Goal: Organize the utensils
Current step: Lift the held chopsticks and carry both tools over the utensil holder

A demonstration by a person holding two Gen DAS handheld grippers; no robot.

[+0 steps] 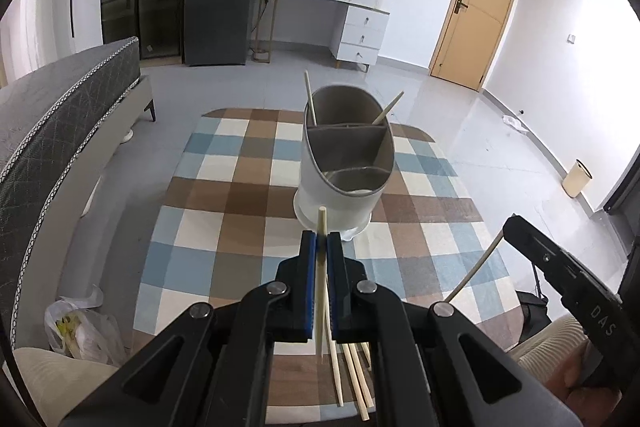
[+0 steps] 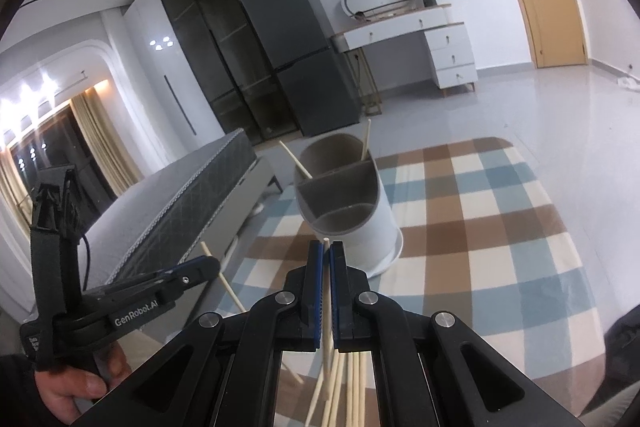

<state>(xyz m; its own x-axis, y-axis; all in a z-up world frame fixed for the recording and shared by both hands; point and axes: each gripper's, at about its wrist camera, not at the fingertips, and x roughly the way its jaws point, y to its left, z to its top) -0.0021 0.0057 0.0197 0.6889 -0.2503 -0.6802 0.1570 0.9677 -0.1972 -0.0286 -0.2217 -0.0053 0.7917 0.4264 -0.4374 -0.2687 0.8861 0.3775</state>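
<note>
So right now both hands have a stick each: the left gripper [image 1: 321, 239] has its jaws clamped tight on one chopstick [image 1: 321, 227], and the right gripper [image 2: 325, 253] is pinched down on another chopstick [image 2: 327, 247]. Both sticks poke up just past the pads, with the long end trailing back under the wrist.

The utensil holder [image 1: 344, 163] sits on the checked desk [image 1: 224, 187] just ahead, and its far compartment already has two chopsticks [image 1: 310, 99] leaning against opposite sides. The middle and near pockets look empty (can't see all the way down, though). More loose chopsticks [image 1: 356, 375] lie on the desk under the left gripper.

My take on doing the drop well: go one hand at a time so the tools don't bump, tip the stick closer to upright, get the lower tip over the far pocket's rim before letting go, and don't clip the wall since that holder looks light enough to tip.
</note>
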